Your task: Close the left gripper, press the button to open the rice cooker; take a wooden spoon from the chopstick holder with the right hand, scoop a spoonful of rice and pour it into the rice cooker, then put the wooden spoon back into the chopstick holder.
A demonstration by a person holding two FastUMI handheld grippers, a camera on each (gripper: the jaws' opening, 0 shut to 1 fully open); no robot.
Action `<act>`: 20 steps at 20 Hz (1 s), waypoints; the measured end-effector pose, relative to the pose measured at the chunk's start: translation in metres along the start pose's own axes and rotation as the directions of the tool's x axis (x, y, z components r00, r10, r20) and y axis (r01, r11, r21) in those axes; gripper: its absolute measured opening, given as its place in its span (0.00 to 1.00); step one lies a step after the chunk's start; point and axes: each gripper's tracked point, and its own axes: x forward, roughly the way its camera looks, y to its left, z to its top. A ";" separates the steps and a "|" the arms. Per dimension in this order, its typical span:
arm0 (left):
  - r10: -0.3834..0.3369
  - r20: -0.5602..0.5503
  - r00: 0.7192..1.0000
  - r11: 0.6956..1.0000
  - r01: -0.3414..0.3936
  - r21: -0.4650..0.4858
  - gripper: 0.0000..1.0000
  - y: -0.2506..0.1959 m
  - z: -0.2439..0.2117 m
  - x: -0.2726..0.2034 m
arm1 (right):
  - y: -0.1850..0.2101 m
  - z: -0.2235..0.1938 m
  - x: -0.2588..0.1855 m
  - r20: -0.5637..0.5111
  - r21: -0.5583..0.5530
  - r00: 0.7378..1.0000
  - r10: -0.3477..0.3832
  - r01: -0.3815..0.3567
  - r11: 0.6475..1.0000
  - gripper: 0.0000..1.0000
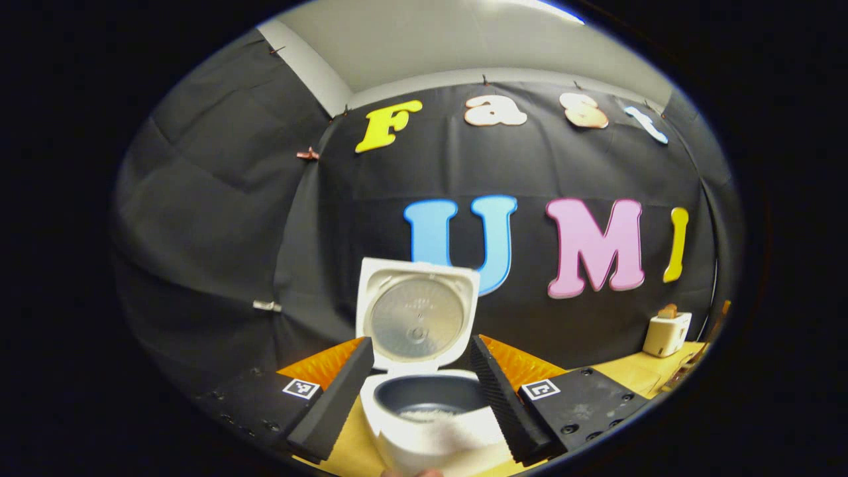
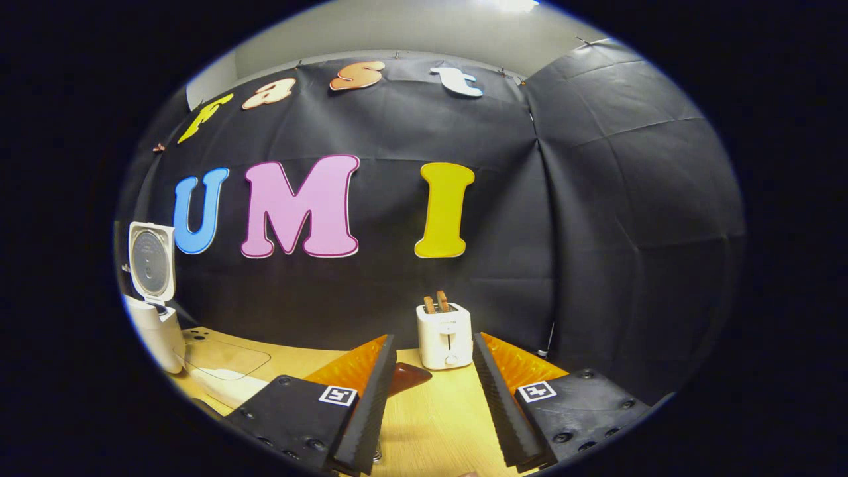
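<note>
Rice cooker (image 1: 424, 404) stands open on the wooden surface (image 2: 437, 424), lid (image 1: 416, 318) upright and white rice lying in its dark inner pot, framed between the spread, empty jaws of the left gripper (image 1: 414, 391). In the right gripper view, the right gripper (image 2: 430, 397) hangs with jaws parted and holding nothing, before a white toaster (image 2: 444, 334) carrying two slices of toast. A brown piece, perhaps the wooden spoon (image 2: 407, 377), lies beside its left finger. No brand or label is legible; square markers sit on both grippers.
</note>
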 end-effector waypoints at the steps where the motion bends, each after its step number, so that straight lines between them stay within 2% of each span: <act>1: -0.016 0.022 1.000 1.000 0.017 -0.020 0.91 -0.003 0.017 0.021 | 0.000 -0.001 -0.003 -0.003 0.014 1.000 0.016 -0.016 1.000 0.73; 2: -0.028 0.023 0.999 0.999 0.029 -0.040 0.95 -0.005 0.028 0.038 | 0.000 -0.005 -0.005 -0.010 0.028 1.000 0.029 -0.029 0.999 0.73; 3: -0.043 0.026 0.999 0.997 0.045 -0.060 0.91 -0.006 0.039 0.058 | -0.002 -0.008 -0.007 -0.017 0.041 0.999 0.040 -0.039 0.998 0.73; 4: -0.039 0.041 0.998 0.998 0.041 -0.052 0.95 -0.007 0.056 0.080 | -0.002 -0.009 -0.011 -0.019 0.058 0.998 0.054 -0.053 0.997 0.73; 7: 0.072 0.047 0.996 0.997 -0.072 0.002 0.94 0.027 0.081 0.156 | -0.013 -0.012 -0.014 -0.020 0.092 0.998 0.060 -0.058 0.994 0.73; 8: 0.105 0.018 0.994 0.994 -0.105 -0.006 0.94 0.036 0.078 0.178 | -0.018 -0.012 -0.015 -0.020 0.091 0.998 0.053 -0.051 0.995 0.73; 9: 0.125 -0.018 0.992 0.992 -0.126 -0.026 0.90 0.044 0.070 0.202 | -0.023 -0.012 -0.016 -0.018 0.091 0.999 0.046 -0.044 0.995 0.73; 10: 0.140 -0.046 0.989 0.989 -0.142 -0.029 0.95 0.049 0.064 0.221 | -0.027 -0.008 -0.017 -0.012 0.093 0.999 0.040 -0.039 0.995 0.73; 11: 0.169 -0.064 0.984 0.986 -0.169 -0.004 0.94 0.058 0.061 0.235 | -0.029 -0.003 -0.017 -0.002 0.097 0.999 0.040 -0.039 0.995 0.73; 14: 0.228 -0.106 0.968 0.971 -0.219 0.090 0.94 0.074 0.052 0.269 | -0.034 0.011 -0.021 0.031 0.086 0.999 0.037 -0.039 0.996 0.73; 18: 0.246 -0.220 0.944 0.969 -0.243 0.039 0.95 0.074 0.021 0.284 | -0.032 0.019 -0.025 0.052 0.081 0.998 0.041 -0.045 0.996 0.73; 20: 0.274 -0.243 0.931 0.959 -0.244 0.143 0.98 0.077 0.005 0.277 | -0.026 0.017 -0.027 0.042 0.102 0.997 0.065 -0.069 0.992 0.73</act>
